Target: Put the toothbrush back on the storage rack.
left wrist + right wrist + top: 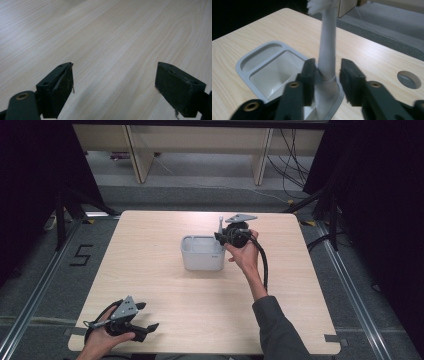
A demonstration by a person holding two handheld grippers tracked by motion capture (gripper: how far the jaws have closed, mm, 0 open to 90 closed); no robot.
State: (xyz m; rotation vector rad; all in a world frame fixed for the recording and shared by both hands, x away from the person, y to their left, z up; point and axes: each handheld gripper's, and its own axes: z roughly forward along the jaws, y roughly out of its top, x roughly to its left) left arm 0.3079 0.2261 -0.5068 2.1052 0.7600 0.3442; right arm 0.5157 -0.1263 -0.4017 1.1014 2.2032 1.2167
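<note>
The pale wooden counter spreads wide in front of me, bare wood over most of its top. Near its middle stands a grey plastic holder, a box with rounded corners, parted inside into a narrow shallow compartment and a deeper one; from my right tongs' view its rim sits just below and ahead of my jaws. My right hand reaches over the holder's right end with the right tongs pointing left toward it. Between those jaws stands a white brush handle, upright, its foot down in the holder's end nearest me and white bristles at its top. The left jaw's pad lies against the handle, while a narrow gap shows at the right one, so the grip is slack, not clenched. My left hand rests at the counter's near left corner, well apart from the holder, and the left tongs are released, jaws wide over bare wood.
</note>
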